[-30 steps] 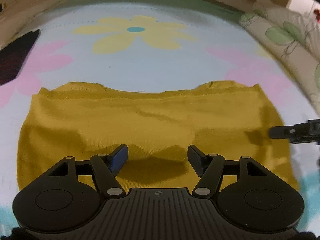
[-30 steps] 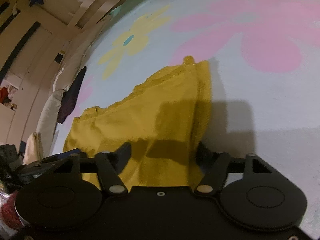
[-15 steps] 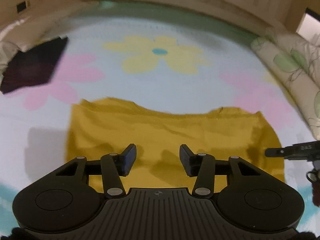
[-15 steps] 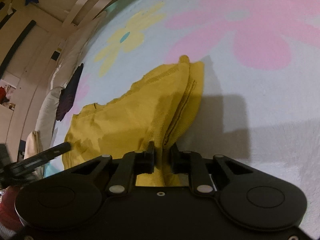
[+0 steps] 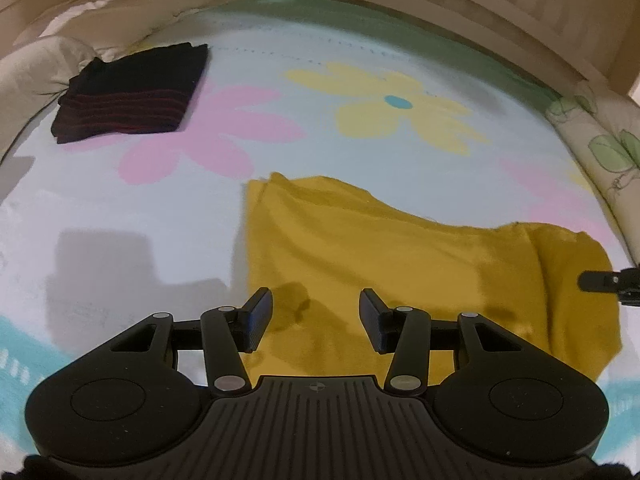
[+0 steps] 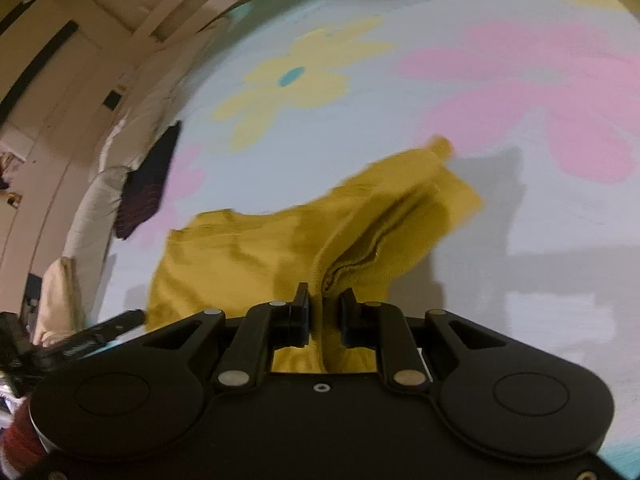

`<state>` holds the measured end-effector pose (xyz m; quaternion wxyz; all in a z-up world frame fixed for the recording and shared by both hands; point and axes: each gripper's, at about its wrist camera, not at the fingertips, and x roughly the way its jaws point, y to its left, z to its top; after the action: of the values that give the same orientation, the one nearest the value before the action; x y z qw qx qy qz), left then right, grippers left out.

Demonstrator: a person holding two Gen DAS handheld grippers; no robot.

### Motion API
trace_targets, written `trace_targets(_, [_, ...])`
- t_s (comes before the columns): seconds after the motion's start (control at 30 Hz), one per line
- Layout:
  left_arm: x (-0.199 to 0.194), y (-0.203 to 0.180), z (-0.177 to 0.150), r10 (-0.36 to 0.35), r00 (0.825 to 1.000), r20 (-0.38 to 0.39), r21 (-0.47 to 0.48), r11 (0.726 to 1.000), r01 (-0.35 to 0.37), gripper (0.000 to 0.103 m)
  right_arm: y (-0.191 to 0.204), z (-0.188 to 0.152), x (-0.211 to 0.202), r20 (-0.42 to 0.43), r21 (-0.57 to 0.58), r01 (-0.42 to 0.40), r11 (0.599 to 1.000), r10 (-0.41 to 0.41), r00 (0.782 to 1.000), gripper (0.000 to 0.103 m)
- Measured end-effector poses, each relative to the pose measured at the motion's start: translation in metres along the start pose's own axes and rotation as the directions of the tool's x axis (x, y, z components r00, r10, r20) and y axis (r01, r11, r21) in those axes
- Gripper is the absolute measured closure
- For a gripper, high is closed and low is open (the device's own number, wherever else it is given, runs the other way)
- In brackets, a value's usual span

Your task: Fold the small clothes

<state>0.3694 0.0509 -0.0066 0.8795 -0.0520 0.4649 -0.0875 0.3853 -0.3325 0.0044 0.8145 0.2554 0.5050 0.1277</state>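
A mustard-yellow small garment [image 5: 400, 252] lies on a flowered bed sheet [image 5: 160, 208]. In the left wrist view my left gripper [image 5: 316, 304] hovers open over the garment's near left part, with nothing between its fingers. In the right wrist view my right gripper [image 6: 324, 308] is shut on the garment's [image 6: 240, 256] right edge. That edge is bunched between the pads and lifted into a ridge. A right gripper finger [image 5: 600, 280] shows at the right rim of the left wrist view. The left gripper's finger [image 6: 108, 324] shows low at the left of the right wrist view.
A folded dark garment with red stripes [image 5: 132, 92] lies at the far left of the sheet, also in the right wrist view [image 6: 148, 184]. Pale pillows [image 5: 40, 60] border the left side. A leaf-print quilt [image 5: 600, 148] borders the right, and a wooden headboard [image 5: 480, 0] runs behind.
My right gripper closed on the garment's right edge and raised it. My left gripper narrowed a little, rose and drew back leftwards, bringing the dark folded garment into view.
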Motion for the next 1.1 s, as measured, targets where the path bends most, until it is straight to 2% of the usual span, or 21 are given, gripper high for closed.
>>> trace_targets(0.27, [-0.01, 0.027, 0.004, -0.017, 1.0, 0.019, -0.04, 0.999, 0.018, 0.056, 0.054, 0.0, 0.037, -0.011, 0.015, -0.044, 0.999, 0.044, 0.999, 0.079])
trace_targets(0.47, [-0.017, 0.053, 0.006, -0.008, 0.999, 0.036, -0.08, 0.997, 0.011, 0.056, 0.091, -0.005, 0.06, -0.028, 0.029, -0.126, 0.992, 0.127, 0.992, 0.08])
trace_targets(0.57, [-0.018, 0.064, 0.007, -0.005, 0.999, 0.037, -0.105, 0.994, 0.009, 0.056, 0.109, -0.008, 0.073, -0.049, 0.016, -0.143, 0.99, 0.144, 0.988, 0.081])
trace_targets(0.97, [-0.018, 0.084, 0.007, 0.001, 0.999, 0.032, -0.156, 0.988, 0.004, 0.056, 0.147, -0.025, 0.103, -0.067, 0.042, -0.199, 0.979, 0.202, 0.977, 0.081])
trace_targets(1.0, [-0.017, 0.084, 0.007, -0.002, 1.0, 0.031, -0.158, 0.987, 0.007, 0.056, 0.151, -0.027, 0.107, -0.067, 0.04, -0.197, 0.98, 0.199, 0.978, 0.08])
trace_targets(1.07, [-0.016, 0.086, 0.006, -0.015, 1.0, 0.026, -0.163, 0.986, 0.019, 0.056, 0.162, -0.032, 0.119, -0.102, 0.0, -0.19, 0.982, 0.189, 0.977, 0.068])
trace_targets(1.1, [-0.015, 0.086, 0.006, -0.02, 0.999, 0.025, -0.167, 0.986, 0.023, 0.056, 0.166, -0.034, 0.124, -0.115, -0.011, -0.19, 0.982, 0.188, 0.975, 0.067])
